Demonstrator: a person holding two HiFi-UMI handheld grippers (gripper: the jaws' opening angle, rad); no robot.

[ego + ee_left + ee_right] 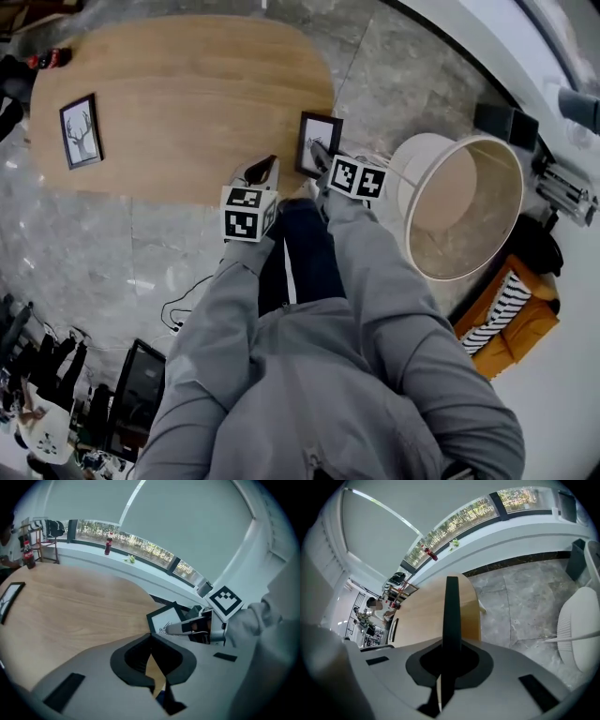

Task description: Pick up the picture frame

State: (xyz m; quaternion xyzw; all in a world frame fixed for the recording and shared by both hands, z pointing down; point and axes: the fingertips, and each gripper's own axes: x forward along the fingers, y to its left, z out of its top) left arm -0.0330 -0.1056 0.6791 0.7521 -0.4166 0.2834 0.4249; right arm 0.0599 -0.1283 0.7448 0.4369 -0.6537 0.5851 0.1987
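A black picture frame (319, 141) with a white print stands tilted at the near right edge of the wooden table (187, 103). My right gripper (320, 153) is shut on it. In the right gripper view the picture frame (451, 606) runs edge-on as a dark strip up between the jaws of the right gripper (451, 644). My left gripper (265, 167) hangs just left of it, shut and empty. The left gripper view shows the left gripper (151, 637) with its jaws together, and the held picture frame (165, 618) beyond them. A second picture frame (81, 131) with a deer print lies flat at the table's left.
A white round tub chair (459, 202) stands right of the table on the marble floor. An orange seat with a striped cushion (506, 314) is behind it. Cables (183, 300) lie on the floor. Bottles (108, 543) stand on the window sill, and one bottle (29, 555) at the table's far end.
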